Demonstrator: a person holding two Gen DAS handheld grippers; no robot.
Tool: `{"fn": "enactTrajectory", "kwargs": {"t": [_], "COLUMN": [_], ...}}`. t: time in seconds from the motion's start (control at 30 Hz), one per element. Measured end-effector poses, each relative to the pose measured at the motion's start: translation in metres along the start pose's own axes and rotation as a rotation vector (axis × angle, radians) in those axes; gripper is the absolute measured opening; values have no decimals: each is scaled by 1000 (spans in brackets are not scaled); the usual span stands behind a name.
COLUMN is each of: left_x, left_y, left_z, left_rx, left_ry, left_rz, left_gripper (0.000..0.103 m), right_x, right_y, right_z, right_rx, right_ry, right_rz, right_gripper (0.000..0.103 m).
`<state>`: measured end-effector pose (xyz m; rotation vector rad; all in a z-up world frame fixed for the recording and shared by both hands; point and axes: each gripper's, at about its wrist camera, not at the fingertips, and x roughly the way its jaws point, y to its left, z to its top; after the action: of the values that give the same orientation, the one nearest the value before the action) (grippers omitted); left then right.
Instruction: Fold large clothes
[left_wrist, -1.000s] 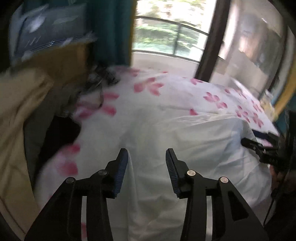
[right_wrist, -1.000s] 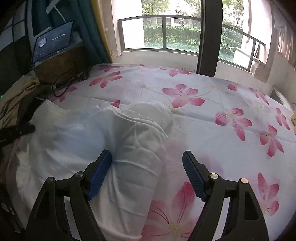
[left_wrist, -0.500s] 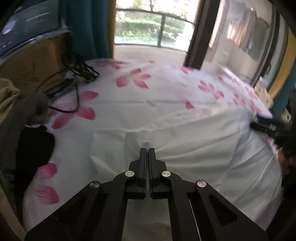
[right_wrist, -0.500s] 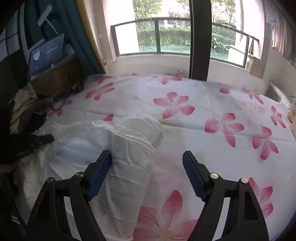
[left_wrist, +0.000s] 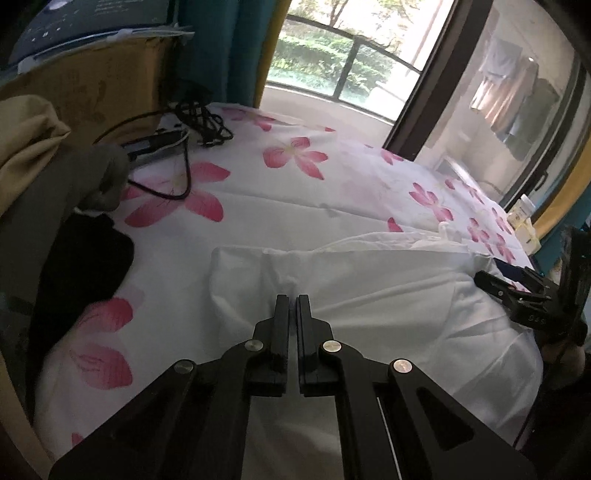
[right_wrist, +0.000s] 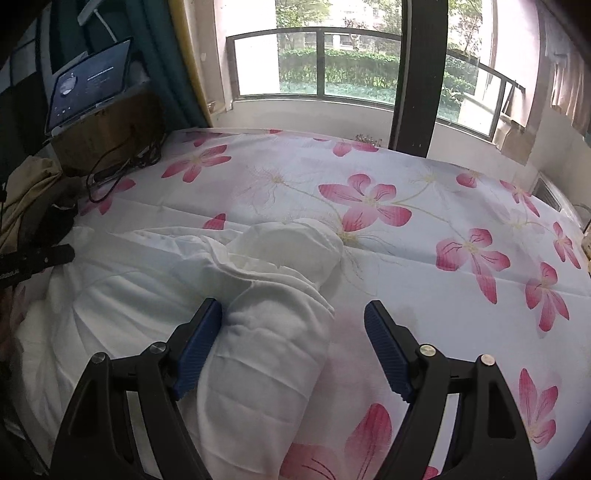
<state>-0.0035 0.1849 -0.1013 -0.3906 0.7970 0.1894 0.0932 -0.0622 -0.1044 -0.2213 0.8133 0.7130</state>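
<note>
A large white garment (left_wrist: 388, 295) lies spread on the flowered bedsheet (left_wrist: 295, 192). My left gripper (left_wrist: 293, 297) points down at the garment's far edge. Its jaws stand almost together and are opening a little, with a pinch of the white cloth puckered at their tips. In the right wrist view the garment (right_wrist: 129, 295) has a thick rolled fold running toward me. My right gripper (right_wrist: 293, 306) is open wide over that fold, the left blue pad (right_wrist: 199, 339) against its side. Each view shows the other gripper at the garment's edge: the right gripper (left_wrist: 517, 291), the left gripper (right_wrist: 37, 258).
A laptop (right_wrist: 88, 85) sits on a cardboard box (right_wrist: 107, 136) at the bed's far left corner, with black cables (left_wrist: 199, 122) trailing onto the sheet. Black cloth (left_wrist: 81, 266) and beige cloth (left_wrist: 26, 147) are piled at the left edge. A window with a railing (right_wrist: 351, 74) lies beyond the bed.
The left jaws went from wide apart to nearly together on the white cloth, and that gripper dropped closer to the garment's edge. The right gripper stayed open and shifted slightly.
</note>
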Motion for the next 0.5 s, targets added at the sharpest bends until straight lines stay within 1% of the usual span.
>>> {"fn": "enactTrajectory", "kwargs": {"t": [0.03, 0.07, 0.1, 0.13, 0.23, 0.3, 0.37, 0.4, 0.5], "left_x": [-2, -5, -10, -15, -26, -31, -31, -31, -29], "left_y": [1, 2, 4, 5, 8, 6, 4, 3, 2], "left_z": [-1, -2, -3, -5, -11, -19, -28, -32, -44], "left_rx": [-8, -17, -35, -48, -78, -71, -65, -65, -74], "left_ry": [-3, -9, -23, -34, -45, -34, -18, -9, 14], "left_rz": [6, 9, 10, 6, -12, -11, -9, -10, -1], "left_gripper": [16, 23, 39, 46, 47, 48, 52, 56, 58], "right_x": [-1, -2, -5, -8, -20, -27, -34, -37, -46], "right_y": [0, 0, 0, 0, -1, -2, -2, -2, -1], "right_z": [0, 1, 1, 2, 3, 2, 1, -1, -6], "right_rx": [4, 7, 10, 14, 20, 23, 26, 26, 27], "right_ry": [0, -2, -5, -10, -28, -35, -39, -38, -37], "right_rz": [-1, -1, -2, -5, -14, -18, -22, -23, -21], "right_gripper": [79, 79, 79, 79, 80, 80, 80, 80, 80]}}
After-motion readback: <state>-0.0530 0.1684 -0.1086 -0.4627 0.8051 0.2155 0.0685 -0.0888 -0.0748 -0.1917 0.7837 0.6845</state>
